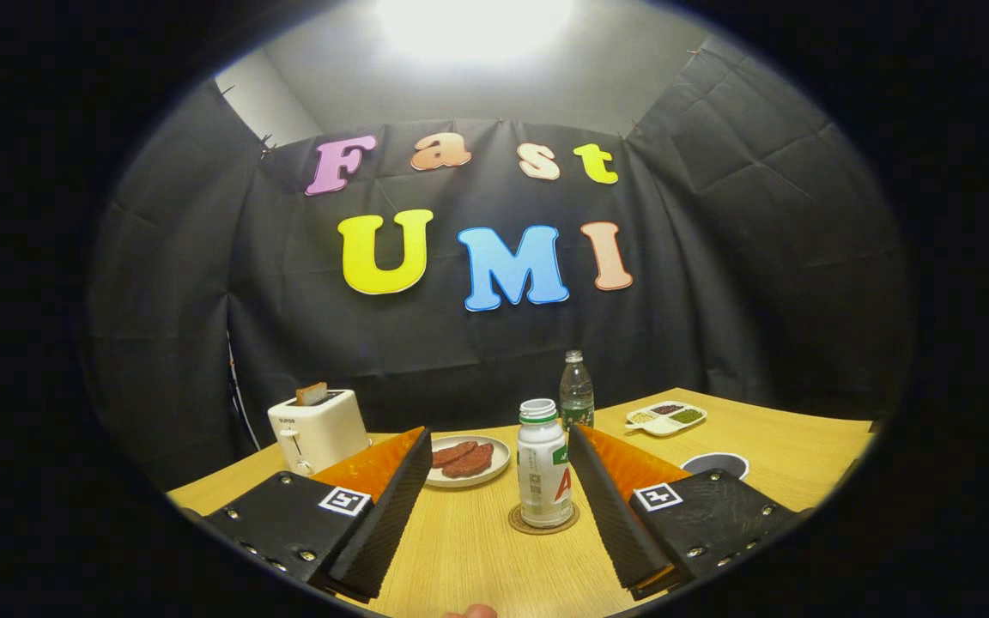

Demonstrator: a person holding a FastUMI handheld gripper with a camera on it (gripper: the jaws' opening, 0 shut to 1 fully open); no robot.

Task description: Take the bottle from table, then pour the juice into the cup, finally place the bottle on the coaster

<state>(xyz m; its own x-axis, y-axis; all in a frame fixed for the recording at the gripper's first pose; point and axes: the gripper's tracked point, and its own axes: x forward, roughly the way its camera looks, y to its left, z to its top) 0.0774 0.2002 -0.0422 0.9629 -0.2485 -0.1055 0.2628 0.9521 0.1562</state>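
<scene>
The hand-held gripper is released, its two fingers spread wide and touching nothing; each finger body carries a square black-and-white marker tag. The white bottle stands upright between the fingers, closer to the right one, its long axis vertical and its white cap pointing straight up. It sits on a round brown coaster on the wooden surface. Its label bears a green patch, small print too fine to read and part of a big red letter, half hidden by the right finger.

Beyond it, at about 1 o'clock, a clear water bottle stands upright with a green label that cannot be read. At 11 o'clock from the white bottle lies a pale plate with two reddish-brown patties – just beside the left finger's tip. Farther at 10 o'clock a cream toaster holds a slice of bread; its small dark brand mark is too tiny to read. At 2 o'clock a white divided tray holds dark and green fillings, and at 3 o'clock, past the right finger, lies a round black disc with a white rim.

The surface's far edge meets the black cloth wall behind the toaster and tray – bare wood lies open between the fingers, nearer than the coaster
</scene>
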